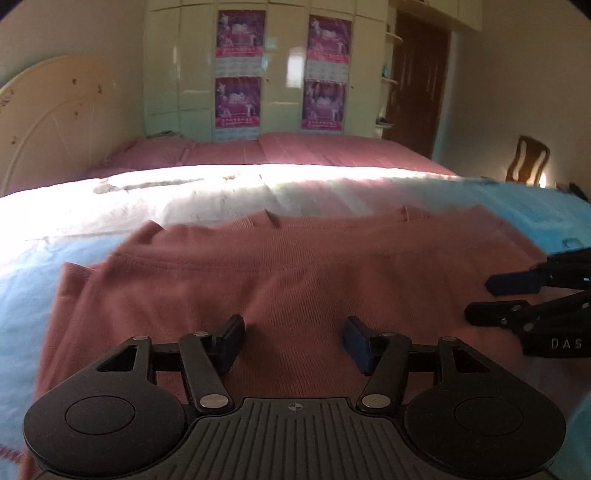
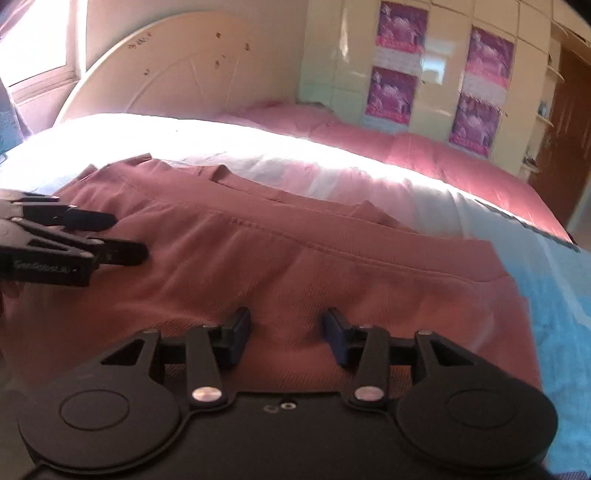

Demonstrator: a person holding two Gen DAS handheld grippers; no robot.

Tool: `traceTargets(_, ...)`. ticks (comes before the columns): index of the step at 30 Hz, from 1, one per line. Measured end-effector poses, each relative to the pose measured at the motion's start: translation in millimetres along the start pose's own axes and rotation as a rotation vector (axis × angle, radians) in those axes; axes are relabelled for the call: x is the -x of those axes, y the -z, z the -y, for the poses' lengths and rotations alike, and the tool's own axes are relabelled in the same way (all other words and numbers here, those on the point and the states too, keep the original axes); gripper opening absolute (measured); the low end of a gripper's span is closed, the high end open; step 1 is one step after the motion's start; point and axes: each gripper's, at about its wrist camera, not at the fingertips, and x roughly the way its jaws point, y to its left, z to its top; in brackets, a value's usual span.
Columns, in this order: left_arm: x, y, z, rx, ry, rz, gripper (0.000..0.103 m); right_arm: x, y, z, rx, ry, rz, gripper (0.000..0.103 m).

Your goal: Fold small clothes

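A dusty-pink knit garment (image 1: 295,280), already doubled over, lies flat on the bed's pale blue sheet (image 1: 33,280), so its edges stay reachable. Your left gripper (image 1: 293,338) and right gripper (image 2: 284,332) hover over its near half, jaws partly open, gripping nothing. Bare sheet surrounds it.

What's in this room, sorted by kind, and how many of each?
Pink garments on the bed: 1, the pink garment
Handheld grippers: 2, the left gripper and the right gripper
Purple posters on the wardrobe: 4, e.g. this poster
Wooden chairs: 1, the chair
Total: 8
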Motion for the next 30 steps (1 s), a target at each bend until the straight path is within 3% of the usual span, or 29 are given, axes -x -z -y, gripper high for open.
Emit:
traceTargets(2, 31, 0, 1, 0.018, 0.041, 0.076, 0.059, 22, -3, 1, -0.035, -0.023, 0.046, 0.041)
traceTargets(5, 58, 17, 19, -0.014, 0.065, 0.118, 0.059, 42, 5, -12, 0.001, -0.091, 0.073, 0.040)
traceTargets(8, 35, 38, 39, -0.068, 0.060, -0.040, 0.060, 24, 17, -29, 0.034, -0.071, 0.004, 0.041)
traceTargets(9, 36, 44, 41, -0.088, 0.049, -0.008, 0.061, 24, 21, -34, 0.058, -0.050, 0.025, 0.042)
traceTargets(11, 46, 38, 39, -0.050, 0.043, -0.018, 0.061, 23, 21, -39, 0.075, -0.025, 0.028, 0.042)
traceTargets(14, 73, 31, 36, -0.026, 0.041, 0.067, 0.061, 47, 14, -40, 0.045, -0.040, 0.048, 0.040)
traceTargets(15, 75, 33, 35, -0.033, 0.026, 0.047, 0.061, 52, 15, -42, 0.040, -0.050, 0.059, 0.041)
traceTargets(18, 56, 46, 26, -0.025, 0.003, -0.032, 0.061, 41, 29, -43, 0.039, -0.010, -0.038, 0.041)
traceTargets(21, 69, 58, 19, -0.036, -0.031, -0.018, 0.061, 45, 39, -41, 0.027, 0.004, -0.043, 0.040)
traceTargets(25, 77, 68, -25, 0.020, -0.120, -0.023, 0.061, 73, 57, 0, -0.035, 0.115, -0.015, 0.040)
traceTargets(27, 84, 74, -44, 0.021, -0.127, -0.019, 0.060, 74, 71, 37, -0.096, 0.170, -0.096, 0.039)
traceTargets(30, 87, 78, -53, 0.004, -0.152, -0.029, 0.061, 87, 89, 75, -0.163, 0.185, -0.109, 0.040)
